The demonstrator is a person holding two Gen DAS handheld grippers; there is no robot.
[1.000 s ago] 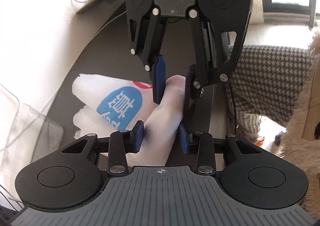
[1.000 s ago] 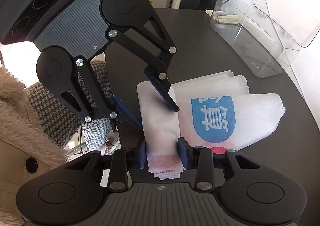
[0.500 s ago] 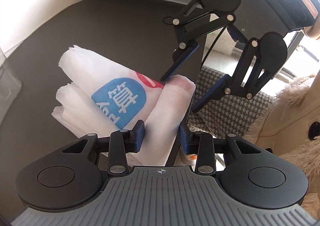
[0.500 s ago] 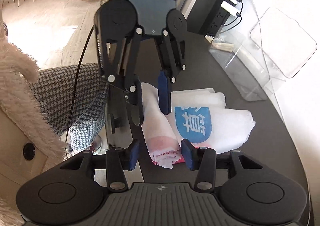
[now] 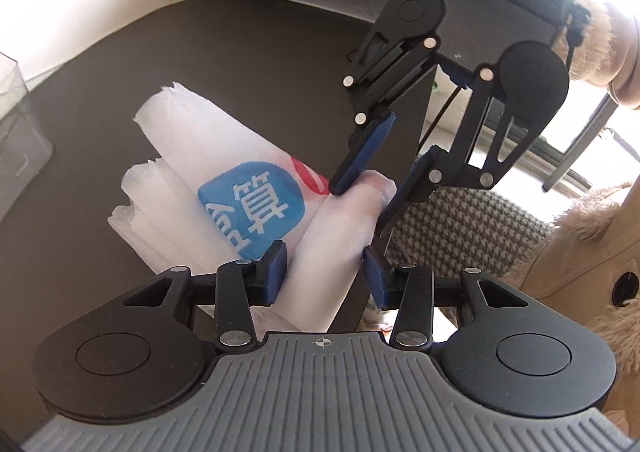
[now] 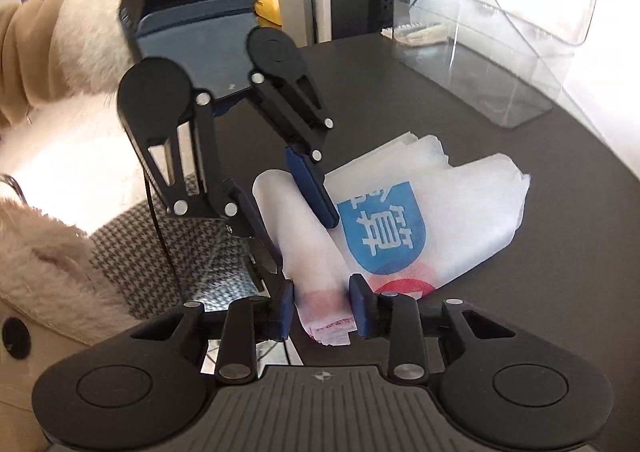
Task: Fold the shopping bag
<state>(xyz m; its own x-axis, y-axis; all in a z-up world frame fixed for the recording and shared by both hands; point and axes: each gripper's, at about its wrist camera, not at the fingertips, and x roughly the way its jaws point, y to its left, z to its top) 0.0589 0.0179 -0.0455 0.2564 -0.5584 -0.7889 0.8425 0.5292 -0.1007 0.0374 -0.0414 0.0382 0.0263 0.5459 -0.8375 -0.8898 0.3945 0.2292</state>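
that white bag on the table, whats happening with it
A person holds a pair of tongs in each hand and is folding a white non-woven shopping bag with a blue logo on a dark round table. One end is rolled into a tube near the table's edge. The left tongs and right tongs each straddle an end of that roll. The left jaws have just been opening, the right ones closing.

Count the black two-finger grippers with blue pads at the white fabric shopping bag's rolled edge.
2. The left gripper, jaws just opening, straddles one end of the rolled white shopping bag; the right gripper, jaws just closing, straddles the opposite end. None seems hidden.
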